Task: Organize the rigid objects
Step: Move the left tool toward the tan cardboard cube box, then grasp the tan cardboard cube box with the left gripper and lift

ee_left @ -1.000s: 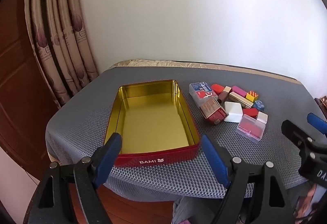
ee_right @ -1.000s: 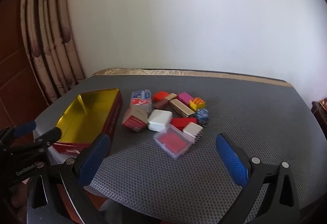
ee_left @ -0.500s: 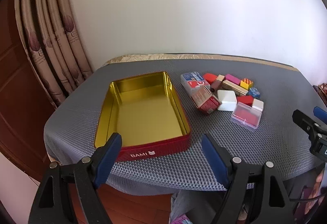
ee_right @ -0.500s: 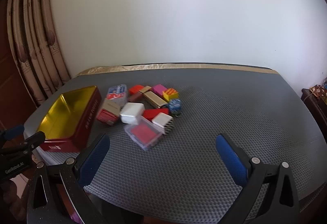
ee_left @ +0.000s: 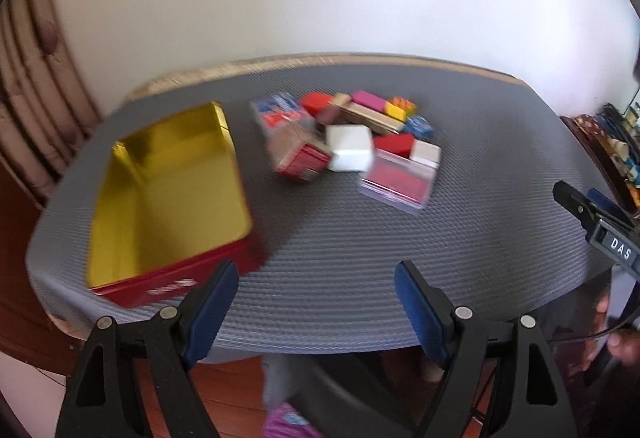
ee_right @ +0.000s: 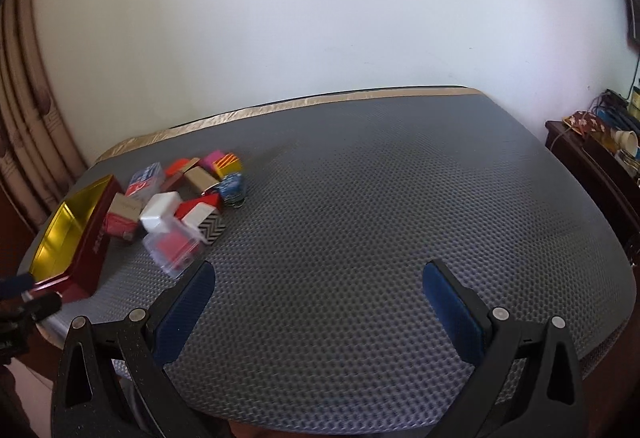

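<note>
Small rigid pieces sit clustered beside your open tin.

The pile of blocks and boxes [ee_left: 352,142] lies on the grey mat [ee_left: 360,246], just right of the red tin [ee_left: 168,198] with the gold interior. Your left gripper [ee_left: 316,298] and right gripper [ee_right: 316,298] both hang above the mat's near edge, fingers spread wide, holding nothing.

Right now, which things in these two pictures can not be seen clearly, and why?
- Tin label, left wrist view: blurred by motion, unreadable.
- Tin floor, right wrist view: mostly hidden behind its own red wall.
- Small blocks at the back of the pile: blurred and overlapping, so no sure count.
- Clear case: blurred; only red shows inside.
</note>
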`<action>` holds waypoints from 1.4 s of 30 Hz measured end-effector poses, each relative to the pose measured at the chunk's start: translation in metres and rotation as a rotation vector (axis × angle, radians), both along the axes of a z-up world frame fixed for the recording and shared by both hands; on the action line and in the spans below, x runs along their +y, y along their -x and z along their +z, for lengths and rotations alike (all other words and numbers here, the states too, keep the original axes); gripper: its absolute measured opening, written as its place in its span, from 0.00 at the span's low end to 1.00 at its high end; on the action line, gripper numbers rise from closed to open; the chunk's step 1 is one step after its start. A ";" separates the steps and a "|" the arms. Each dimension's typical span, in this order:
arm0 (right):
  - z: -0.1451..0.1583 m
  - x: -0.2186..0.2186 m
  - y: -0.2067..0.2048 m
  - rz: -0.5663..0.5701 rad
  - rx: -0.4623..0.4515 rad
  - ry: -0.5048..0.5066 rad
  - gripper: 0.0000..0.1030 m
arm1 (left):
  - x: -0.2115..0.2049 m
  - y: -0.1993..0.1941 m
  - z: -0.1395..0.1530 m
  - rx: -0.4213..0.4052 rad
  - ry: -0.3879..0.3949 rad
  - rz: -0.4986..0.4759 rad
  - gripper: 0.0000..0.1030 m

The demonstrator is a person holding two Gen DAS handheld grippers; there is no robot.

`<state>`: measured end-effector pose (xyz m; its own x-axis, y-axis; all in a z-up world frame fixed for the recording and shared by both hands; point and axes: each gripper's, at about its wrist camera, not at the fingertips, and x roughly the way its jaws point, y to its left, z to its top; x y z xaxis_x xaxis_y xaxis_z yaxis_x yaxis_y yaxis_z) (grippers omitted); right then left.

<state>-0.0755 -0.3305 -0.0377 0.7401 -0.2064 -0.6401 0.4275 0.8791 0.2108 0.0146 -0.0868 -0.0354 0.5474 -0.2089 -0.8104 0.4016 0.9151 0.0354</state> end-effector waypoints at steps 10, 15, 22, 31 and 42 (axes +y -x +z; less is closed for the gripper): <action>-0.016 -0.023 -0.003 0.004 0.031 -0.039 1.00 | -0.012 -0.063 -0.024 0.227 0.136 0.037 0.80; -0.019 -0.032 -0.004 0.002 0.030 -0.066 1.00 | -0.004 -0.102 0.000 0.237 0.163 0.051 0.80; -0.031 -0.037 -0.009 0.020 0.072 -0.094 1.00 | -0.020 -0.148 0.005 0.211 0.079 -0.026 0.80; -0.027 -0.046 -0.010 0.007 0.066 -0.100 1.00 | -0.025 -0.169 -0.013 0.200 -0.141 -0.350 0.80; -0.045 -0.032 -0.035 0.044 0.143 -0.106 1.00 | -0.026 -0.192 -0.038 0.242 -0.183 -0.480 0.80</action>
<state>-0.0407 -0.3629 -0.0826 0.6467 -0.1013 -0.7559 0.4211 0.8738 0.2431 0.2065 -0.1132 -0.0734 0.2201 -0.2330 -0.9472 0.7877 0.6153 0.0316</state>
